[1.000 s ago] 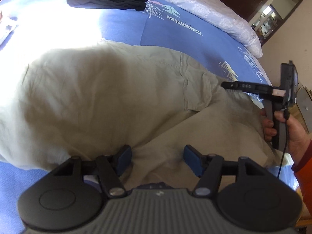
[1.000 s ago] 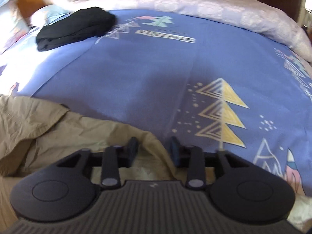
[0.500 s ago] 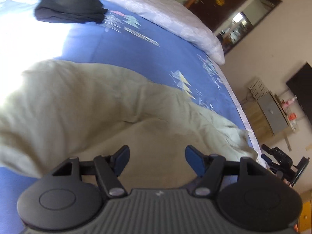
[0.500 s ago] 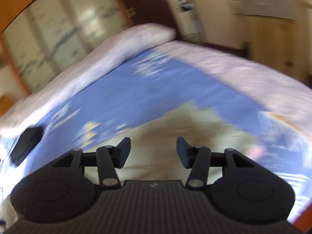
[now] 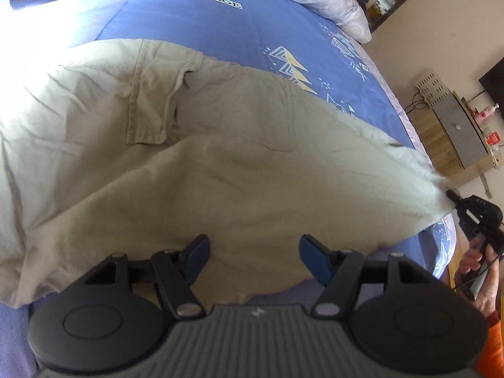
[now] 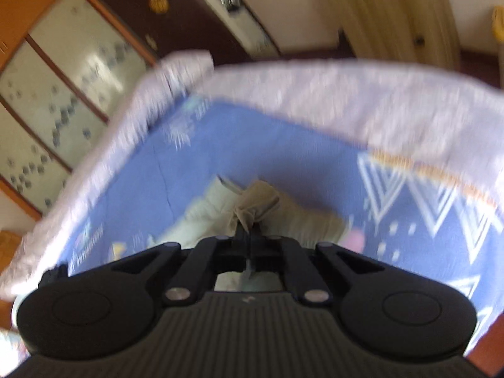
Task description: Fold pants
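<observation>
Left wrist view gives me the clearest read: the khaki cargo pants (image 5: pixel 220 145) lie spread across the blue printed bedspread (image 5: pixel 239 34), and my left gripper (image 5: pixel 253 260) hovers over their near edge with its fingers apart and nothing between the blue pads. What has changed is on the other side. A second ago my right gripper (image 6: pixel 250 233) sat open at the pants' far edge beside the yellow tree print; it has since swung out to the trouser end by the bed's corner, and its jaws have just been closing, so they now pinch a bunched fold of khaki fabric. From the left camera I can see that same gripper at the far right of the pants, with the cloth drawn to a taut point at its tip and a hand (image 5: pixel 478 271) around its handle. The right view is motion-blurred, but the gathered cloth at the fingertips is plain. I judge that one end is now secured, and my left still needs its own hold before any fold can be carried over.
</observation>
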Demonstrator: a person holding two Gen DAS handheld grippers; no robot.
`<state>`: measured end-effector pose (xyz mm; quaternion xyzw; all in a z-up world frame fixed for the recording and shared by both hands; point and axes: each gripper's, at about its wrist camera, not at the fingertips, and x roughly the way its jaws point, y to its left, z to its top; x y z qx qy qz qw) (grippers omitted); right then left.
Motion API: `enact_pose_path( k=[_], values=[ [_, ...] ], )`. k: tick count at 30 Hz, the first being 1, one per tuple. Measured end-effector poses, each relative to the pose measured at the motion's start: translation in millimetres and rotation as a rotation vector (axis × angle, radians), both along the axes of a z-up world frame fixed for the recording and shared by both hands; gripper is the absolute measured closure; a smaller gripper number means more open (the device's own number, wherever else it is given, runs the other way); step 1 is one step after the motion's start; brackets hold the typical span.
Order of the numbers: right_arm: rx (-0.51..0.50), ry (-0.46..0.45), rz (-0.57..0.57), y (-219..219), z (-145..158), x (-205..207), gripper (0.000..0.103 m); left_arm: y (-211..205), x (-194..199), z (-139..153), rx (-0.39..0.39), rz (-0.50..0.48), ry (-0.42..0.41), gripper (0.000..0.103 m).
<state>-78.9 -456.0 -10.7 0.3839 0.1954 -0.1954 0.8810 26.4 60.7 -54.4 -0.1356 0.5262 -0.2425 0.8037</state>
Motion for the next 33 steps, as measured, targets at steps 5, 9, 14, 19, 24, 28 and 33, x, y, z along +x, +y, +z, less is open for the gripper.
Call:
enact_pose_path(
  k=[5,9,14,19,24,28,33],
  values=[
    [0.152,0.106,-0.041,-25,-38,-3,0.09,-11,2,-4,0.054,-0.019,0.002,0.039],
    [0.196,-0.038,-0.147,-28,-29,-51,0.046,-4,-2,2,0.006,-0.019,0.002,0.038],
    [0.258,-0.062,-0.081,-23,-28,-68,0.039,14,-10,7,-0.03,0.019,0.013,0.038],
    [0.302,-0.023,-0.093,-20,-46,-40,0.04,35,-14,6,-0.072,0.08,0.031,0.038],
    [0.201,0.022,-0.074,-15,-36,-13,0.043,46,-9,2,-0.058,0.133,0.043,0.038],
    [0.191,0.056,-0.015,-4,-39,0,0.092,38,3,-9,-0.002,0.156,0.051,0.039],
    [0.028,-0.067,0.099,38,20,-6,0.093,37,1,5,-0.073,0.101,0.041,0.038]
  ],
)
